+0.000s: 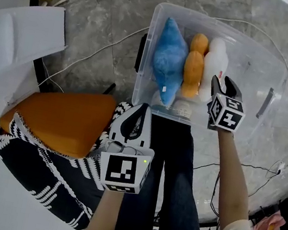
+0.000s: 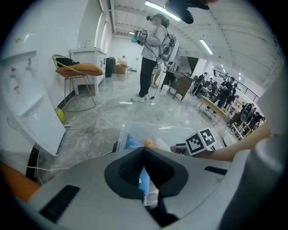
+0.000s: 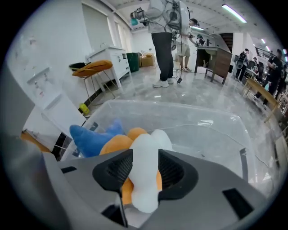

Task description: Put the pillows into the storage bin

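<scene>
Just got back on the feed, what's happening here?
A person is filling the storage bin: the blue pillow, orange pillow and white pillow are inside. The right gripper has its jaws apart around the white pillow. The left gripper, shut and empty, hangs by an orange cushion and patterned pillow outside the bin.

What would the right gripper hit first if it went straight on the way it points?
The white pillow: it already sits between the right gripper's parted jaws, inside the clear storage bin beside the orange pillow. Whether the pads touch it is hard to judge.
</scene>
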Tool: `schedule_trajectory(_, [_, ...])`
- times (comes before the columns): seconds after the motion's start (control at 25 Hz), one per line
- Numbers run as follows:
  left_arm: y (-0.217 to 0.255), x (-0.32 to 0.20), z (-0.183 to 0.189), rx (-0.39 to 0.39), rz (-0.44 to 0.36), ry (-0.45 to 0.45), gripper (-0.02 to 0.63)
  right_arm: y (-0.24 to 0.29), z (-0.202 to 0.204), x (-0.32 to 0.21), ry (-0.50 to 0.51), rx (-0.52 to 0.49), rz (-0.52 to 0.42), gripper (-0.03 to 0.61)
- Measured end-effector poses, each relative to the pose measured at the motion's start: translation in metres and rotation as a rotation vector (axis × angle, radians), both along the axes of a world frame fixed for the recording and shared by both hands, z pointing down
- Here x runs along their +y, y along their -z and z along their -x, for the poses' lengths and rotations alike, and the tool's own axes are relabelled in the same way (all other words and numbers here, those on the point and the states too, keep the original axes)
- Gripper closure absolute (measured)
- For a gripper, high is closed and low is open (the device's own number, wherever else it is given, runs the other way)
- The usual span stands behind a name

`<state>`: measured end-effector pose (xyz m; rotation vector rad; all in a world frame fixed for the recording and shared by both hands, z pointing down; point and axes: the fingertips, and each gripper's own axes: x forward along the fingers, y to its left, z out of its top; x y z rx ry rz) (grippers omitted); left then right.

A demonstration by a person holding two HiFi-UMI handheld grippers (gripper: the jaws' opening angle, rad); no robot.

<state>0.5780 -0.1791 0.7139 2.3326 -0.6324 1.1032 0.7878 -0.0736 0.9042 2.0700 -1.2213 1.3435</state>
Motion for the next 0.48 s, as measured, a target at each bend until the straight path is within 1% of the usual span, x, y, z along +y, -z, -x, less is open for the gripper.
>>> schedule_trajectory(0.12, [0.003,-0.001,0.003,0.005,-0.002,-0.005,0.601,0.013,0.003,0.004,-0.023,0.015,-0.019,0.387])
schedule_trajectory(0.24, [0.009,-0.002,0.002,0.015,-0.010,-0.022,0.601,0.039,0.004,0.006,-0.018,0.058,-0.051,0.417])
schedule_trajectory(0.36, [0.023,-0.006,-0.003,0.030,-0.025,-0.045,0.601,0.081,0.008,0.002,0.007,0.121,-0.109,0.425])
schedule_trajectory(0.48, [0.043,-0.012,-0.014,0.057,-0.052,-0.060,0.601,0.134,0.005,0.000,-0.021,0.180,-0.185,0.446])
